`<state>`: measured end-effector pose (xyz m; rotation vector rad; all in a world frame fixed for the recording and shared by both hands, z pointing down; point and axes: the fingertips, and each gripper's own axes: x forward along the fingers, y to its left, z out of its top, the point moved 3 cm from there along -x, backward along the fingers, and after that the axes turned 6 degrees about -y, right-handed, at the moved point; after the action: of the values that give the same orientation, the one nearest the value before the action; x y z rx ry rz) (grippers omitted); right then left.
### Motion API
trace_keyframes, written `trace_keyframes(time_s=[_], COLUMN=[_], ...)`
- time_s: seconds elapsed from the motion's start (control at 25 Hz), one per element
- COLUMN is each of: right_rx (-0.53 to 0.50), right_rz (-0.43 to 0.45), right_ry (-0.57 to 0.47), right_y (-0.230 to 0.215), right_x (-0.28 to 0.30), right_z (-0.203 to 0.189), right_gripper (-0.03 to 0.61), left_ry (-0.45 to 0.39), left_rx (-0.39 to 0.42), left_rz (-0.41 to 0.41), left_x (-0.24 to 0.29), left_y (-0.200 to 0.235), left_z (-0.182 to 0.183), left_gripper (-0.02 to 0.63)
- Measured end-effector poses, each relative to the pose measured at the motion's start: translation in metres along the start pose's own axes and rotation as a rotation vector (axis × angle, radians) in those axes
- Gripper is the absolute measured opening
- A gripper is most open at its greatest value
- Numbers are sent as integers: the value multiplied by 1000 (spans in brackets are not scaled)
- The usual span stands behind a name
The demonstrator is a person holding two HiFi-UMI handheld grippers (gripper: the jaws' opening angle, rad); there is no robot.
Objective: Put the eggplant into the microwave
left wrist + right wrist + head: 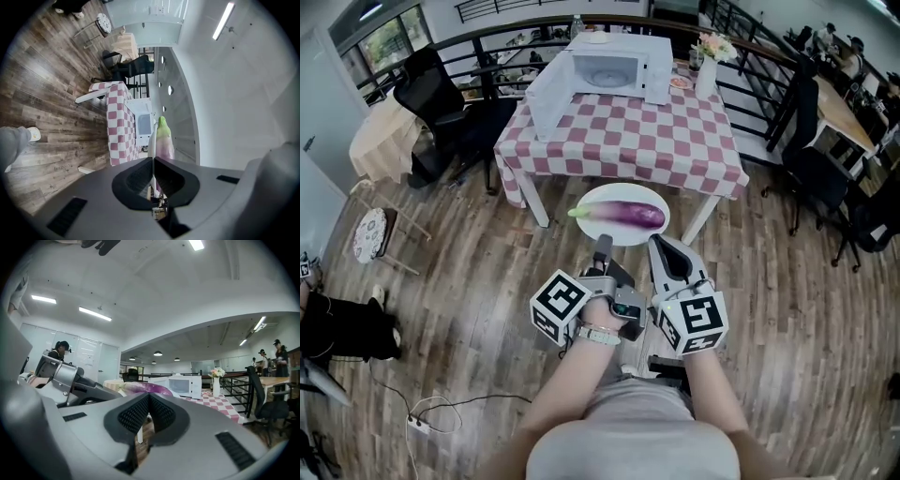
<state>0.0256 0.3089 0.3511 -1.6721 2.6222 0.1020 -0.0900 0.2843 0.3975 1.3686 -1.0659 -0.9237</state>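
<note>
A purple eggplant (pixel 623 215) with a green stem lies on a white plate (pixel 598 228) that hangs in the air in front of the checkered table (pixel 628 141). My left gripper (pixel 602 246) and right gripper (pixel 660 244) are both shut on the plate's near rim. In the left gripper view the plate (pixel 152 143) shows edge-on between the closed left gripper (pixel 153 161), with the eggplant (pixel 162 136) beyond. In the right gripper view the eggplant (pixel 145 388) lies just past the shut right gripper (pixel 148 397). The white microwave (pixel 614 70) stands at the table's far side, its door (pixel 551 94) swung open to the left.
A vase of flowers (pixel 708 70) stands at the table's back right corner, next to the microwave. Black office chairs (pixel 441 103) are left of the table, and another chair (pixel 820 178) to its right. A railing runs behind. A cable (pixel 431 412) lies on the wooden floor.
</note>
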Motion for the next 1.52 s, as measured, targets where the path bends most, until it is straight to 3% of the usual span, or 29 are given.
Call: trace_keyframes(time_s=[0.64, 1.52], right_rx=[-39, -2], right_rz=[-16, -49], right_ry=[34, 55], right_y=[-28, -87], right_x=[85, 231], right_z=[-11, -23], right_gripper=[24, 24], left_ry=[26, 62], left_rx=[-21, -13], left_rz=[-5, -12], left_x=[97, 252], left_y=[8, 4], left_z=[32, 86], left_gripper=[15, 15])
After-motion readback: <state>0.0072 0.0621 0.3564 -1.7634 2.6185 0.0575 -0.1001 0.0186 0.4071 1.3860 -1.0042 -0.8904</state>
